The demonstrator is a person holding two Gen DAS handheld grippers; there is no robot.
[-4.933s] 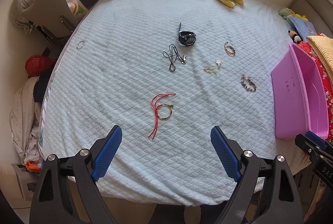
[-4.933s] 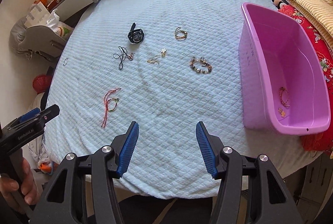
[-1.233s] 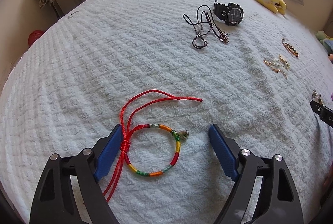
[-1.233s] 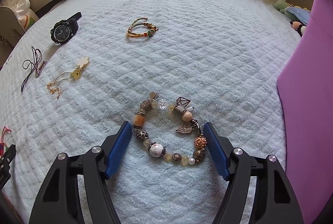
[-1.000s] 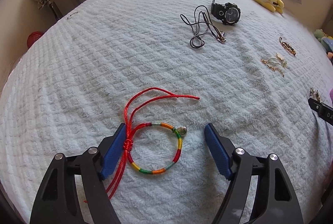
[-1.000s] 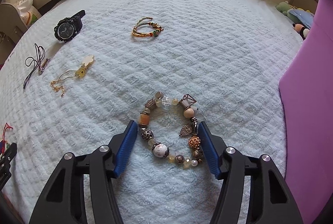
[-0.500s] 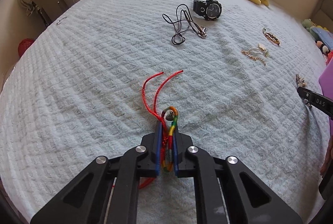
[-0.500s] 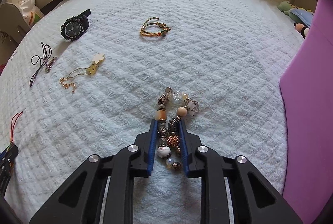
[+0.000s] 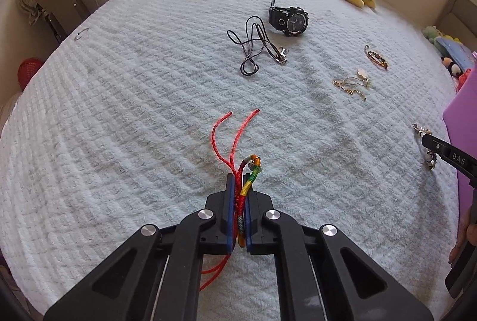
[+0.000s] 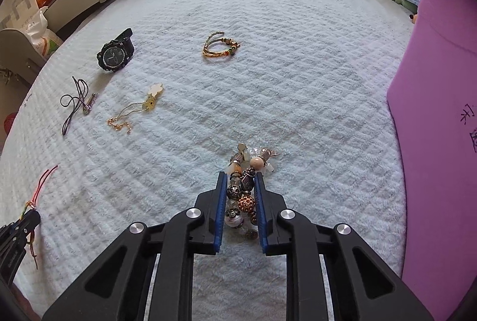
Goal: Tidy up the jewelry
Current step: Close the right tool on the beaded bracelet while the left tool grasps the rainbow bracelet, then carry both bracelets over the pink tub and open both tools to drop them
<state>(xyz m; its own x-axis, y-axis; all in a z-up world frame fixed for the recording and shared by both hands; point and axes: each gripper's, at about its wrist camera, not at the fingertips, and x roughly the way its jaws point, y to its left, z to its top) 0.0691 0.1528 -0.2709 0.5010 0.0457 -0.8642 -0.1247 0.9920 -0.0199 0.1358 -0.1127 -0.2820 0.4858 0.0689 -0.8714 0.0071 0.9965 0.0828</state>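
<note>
Both grippers are clamped now, left gripper point(image 9: 238, 181) on the string bracelet point(image 9: 249, 172), right gripper point(image 10: 240, 179) on the bead bracelet point(image 10: 243, 192), but those slick round beads might squirt out before reaching the purple bin point(image 10: 441, 112).

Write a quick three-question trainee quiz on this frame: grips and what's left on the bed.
1. True or false: the left gripper is shut on the red cord bracelet.
2. What does the right gripper hold?
A. black watch
B. beaded bracelet
C. gold chain
3. Name the container beside the bed's jewelry.

Key:
1. True
2. B, the beaded bracelet
3. The purple bin
</note>
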